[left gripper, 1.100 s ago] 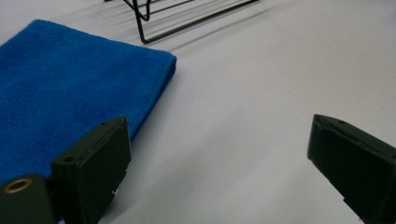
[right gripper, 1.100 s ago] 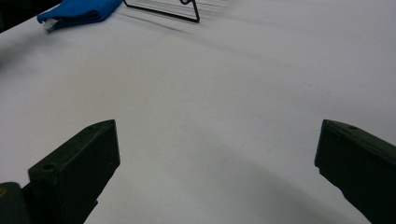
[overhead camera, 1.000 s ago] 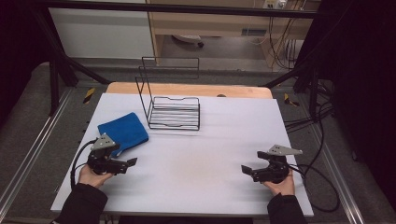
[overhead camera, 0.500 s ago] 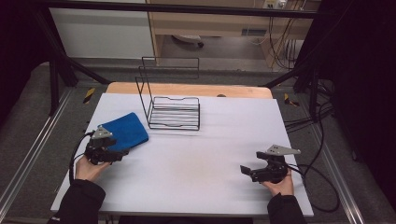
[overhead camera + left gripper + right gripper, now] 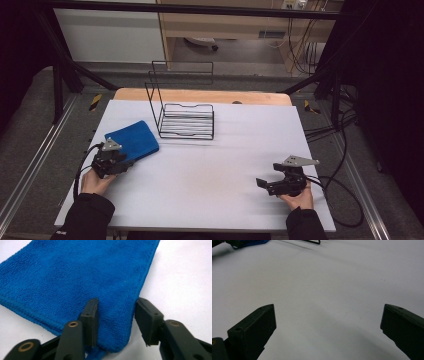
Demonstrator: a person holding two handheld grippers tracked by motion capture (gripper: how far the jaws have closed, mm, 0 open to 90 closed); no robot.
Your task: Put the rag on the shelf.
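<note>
My left gripper (image 5: 116,322) has just been closing its jaws around the near corner of the blue cloth (image 5: 75,275), not pinching yet. The wire rack (image 5: 186,120) sits beyond it, nothing inside. My right gripper (image 5: 328,325) hangs wide open over the bare table (image 5: 324,277).

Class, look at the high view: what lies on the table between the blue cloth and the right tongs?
Nothing: between the blue cloth and the right tongs the white table is bare, as the high view shows.

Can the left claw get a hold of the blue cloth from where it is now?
Probably yes. The left claw has just been closing, with a corner of the blue cloth between its jaws, and nothing is in the way. The pads do not seem to press yet.
</note>
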